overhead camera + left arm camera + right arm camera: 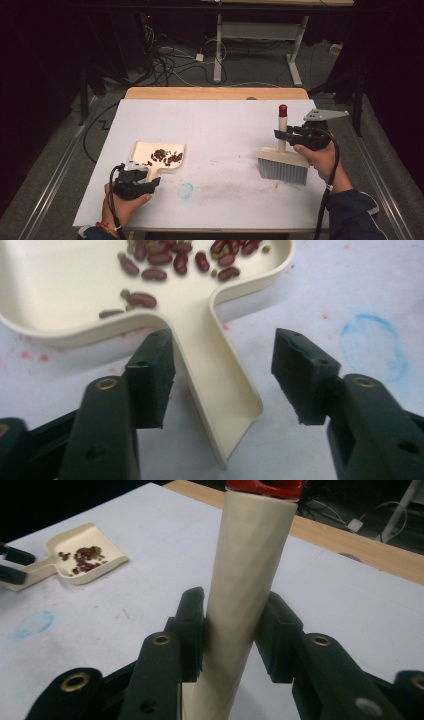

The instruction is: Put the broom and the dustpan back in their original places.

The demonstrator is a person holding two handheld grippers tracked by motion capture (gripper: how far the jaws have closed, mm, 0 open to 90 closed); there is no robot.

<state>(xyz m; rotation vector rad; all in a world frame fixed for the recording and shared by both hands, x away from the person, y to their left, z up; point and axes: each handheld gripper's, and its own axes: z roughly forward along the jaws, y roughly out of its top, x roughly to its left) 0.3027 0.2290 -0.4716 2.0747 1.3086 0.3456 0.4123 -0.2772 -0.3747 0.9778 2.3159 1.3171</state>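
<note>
Between the open left tool (223, 380), dustpan handle (215, 390), left pad touching

Brush handle (247, 580): upright, cream, red-capped; clamped by right gripper (234, 630)
Dustpan (82, 555): far left, holding beans (85, 557)

Dustpan (60, 285): cream, carrying dark red beans (155, 274) and a few small olive-green ones. Brush (283, 162): cream handle with a red cap, pale grey bristles. Table cover (220, 127): white, marked with a light blue ring (372, 347) and scattered pink-red specks. Table edge (215, 93): light wood. Grippers (225, 382): black, with brass-coloured rivets. Sleeves (352, 212): dark blue.
</note>
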